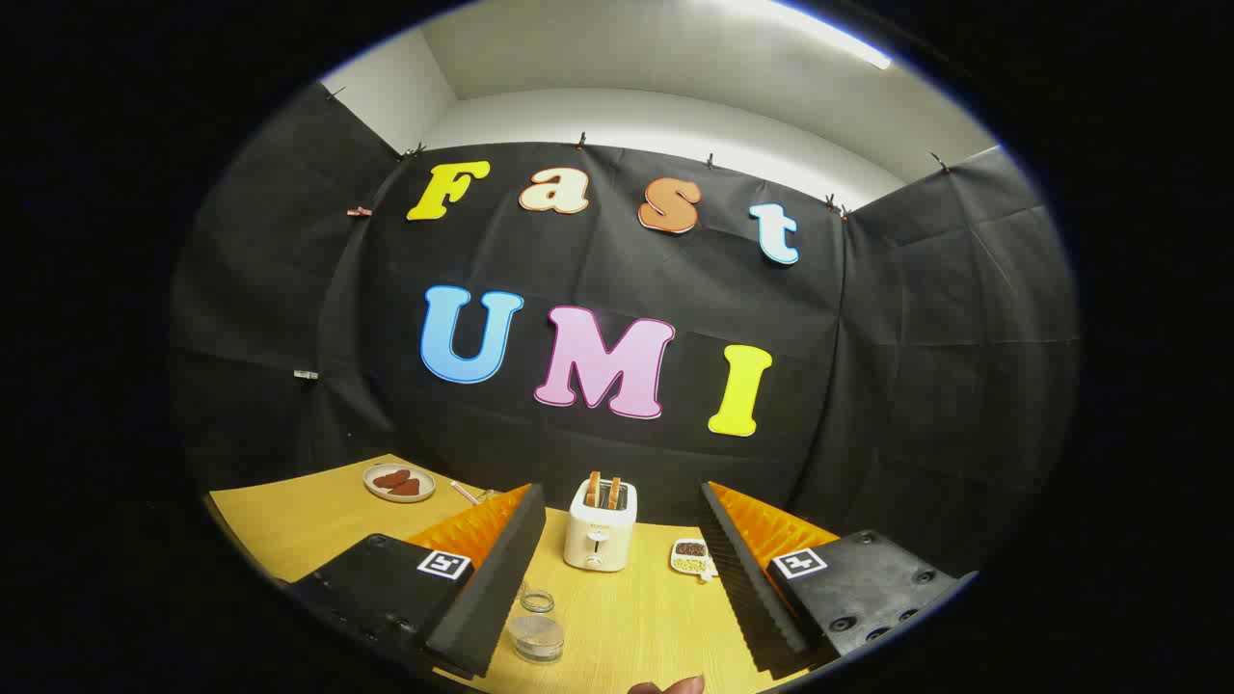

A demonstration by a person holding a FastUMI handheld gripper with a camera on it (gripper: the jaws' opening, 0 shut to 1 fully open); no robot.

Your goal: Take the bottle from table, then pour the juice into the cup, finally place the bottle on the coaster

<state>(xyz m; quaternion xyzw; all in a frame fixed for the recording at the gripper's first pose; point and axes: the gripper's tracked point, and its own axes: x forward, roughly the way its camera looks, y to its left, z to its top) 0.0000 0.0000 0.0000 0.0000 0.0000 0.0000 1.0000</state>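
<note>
Oddly, no juice bottle could be made out on the table [318, 516] at this moment, and no coaster either; of the task's things, what did show was a small clear glass jar [536, 627], probably the cup to pour into, standing low between the fingers and just beside the left one. The gripper [617, 501] was held wide apart with nothing between its ridged pads. Beyond the fingers stood a white toaster [600, 527] with two slices up, a small dish of seeds [690, 556] beside it, and farther left a plate [398, 482] with brown pieces. Likely the step was finding the bottle: tipping the gripper downward would bring the near table into sight. A fingertip [675, 686] showed at the near table edge.
</note>
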